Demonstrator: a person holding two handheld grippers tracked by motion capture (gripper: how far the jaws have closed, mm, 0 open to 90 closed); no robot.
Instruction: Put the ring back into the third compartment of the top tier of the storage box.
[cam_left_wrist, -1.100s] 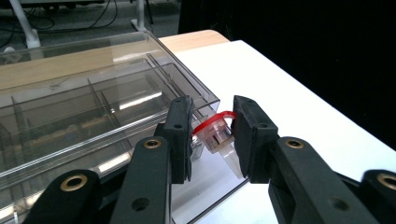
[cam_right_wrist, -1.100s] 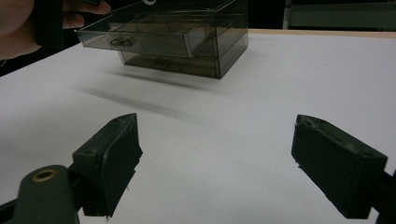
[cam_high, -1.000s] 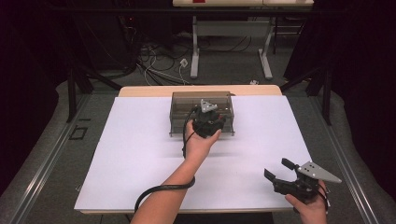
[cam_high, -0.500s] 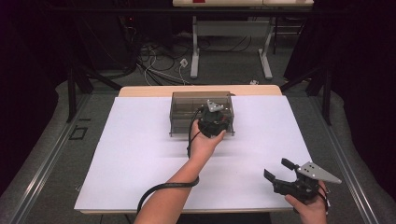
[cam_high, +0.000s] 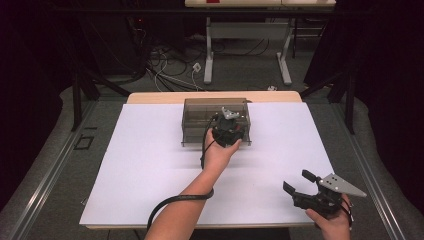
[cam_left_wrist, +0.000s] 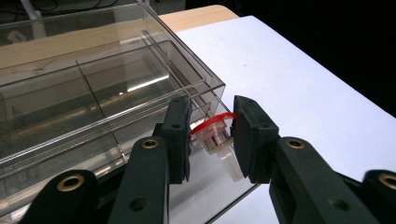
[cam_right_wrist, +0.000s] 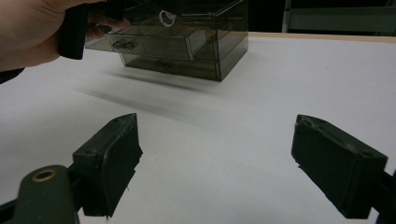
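left gripper (cam_left_wrist: 211, 140) clamped on a small red-capped vial (cam_left_wrist: 217, 140) – now shifted right along the clear drawer organizer (cam_high: 216, 120), over its open top drawer – drop-in looks next | right gripper (cam_high: 300, 186) wide open, parked near table edge

Left gripper (cam_left_wrist: 211, 140) clamped on a red-capped tube (cam_left_wrist: 217, 140)

The tube sits between the black jaws, just above the near corner of the clear smoky drawer box (cam_left_wrist: 93, 88), over its partly open drawer.
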